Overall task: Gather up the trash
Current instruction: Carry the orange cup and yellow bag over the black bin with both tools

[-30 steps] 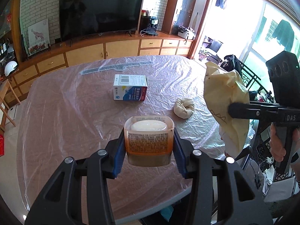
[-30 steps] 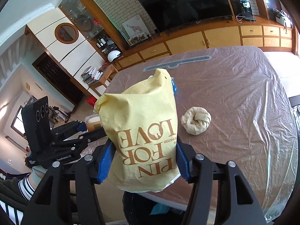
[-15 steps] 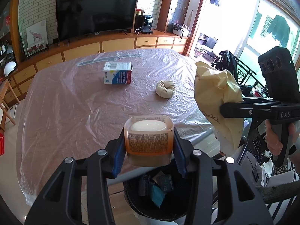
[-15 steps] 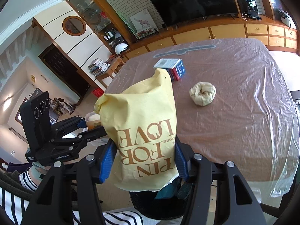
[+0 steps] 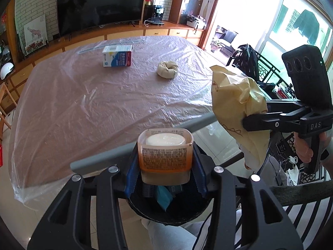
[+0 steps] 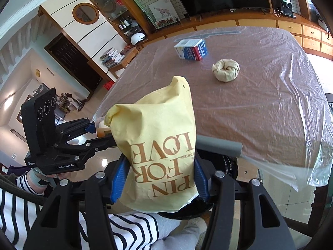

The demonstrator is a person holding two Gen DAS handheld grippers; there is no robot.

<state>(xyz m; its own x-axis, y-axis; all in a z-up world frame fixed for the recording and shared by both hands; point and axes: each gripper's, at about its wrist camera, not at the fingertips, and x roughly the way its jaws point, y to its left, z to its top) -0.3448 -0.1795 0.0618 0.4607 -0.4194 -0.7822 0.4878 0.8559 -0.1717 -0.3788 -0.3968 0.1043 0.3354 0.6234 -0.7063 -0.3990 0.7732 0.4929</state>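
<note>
My left gripper (image 5: pixel 165 166) is shut on a square orange-tinted plastic cup (image 5: pixel 165 156) with a printed label and a white lid, held over a black trash bin (image 5: pixel 166 210) by the table's near edge. My right gripper (image 6: pixel 159 177) is shut on a crumpled yellow bag (image 6: pixel 160 145) with brown lettering, also above the bin (image 6: pixel 229 164). In the left wrist view the yellow bag (image 5: pixel 239 104) hangs at the right. On the table lie a white and blue carton (image 5: pixel 117 56) and a cream knotted wad (image 5: pixel 167 69).
The table (image 5: pixel 93 104) is covered with clear plastic sheeting that overhangs its edges. The bin holds teal and dark scraps (image 5: pixel 164 195). A grey bar (image 5: pixel 104 160) runs along the near table edge. A person's striped sleeve (image 6: pixel 129 229) fills the bottom. A television and cabinets stand behind.
Both grippers have drawn back from over the table to its near edge with their loads. The black bin has come into view beneath them, and the carton and wad look farther off.
</note>
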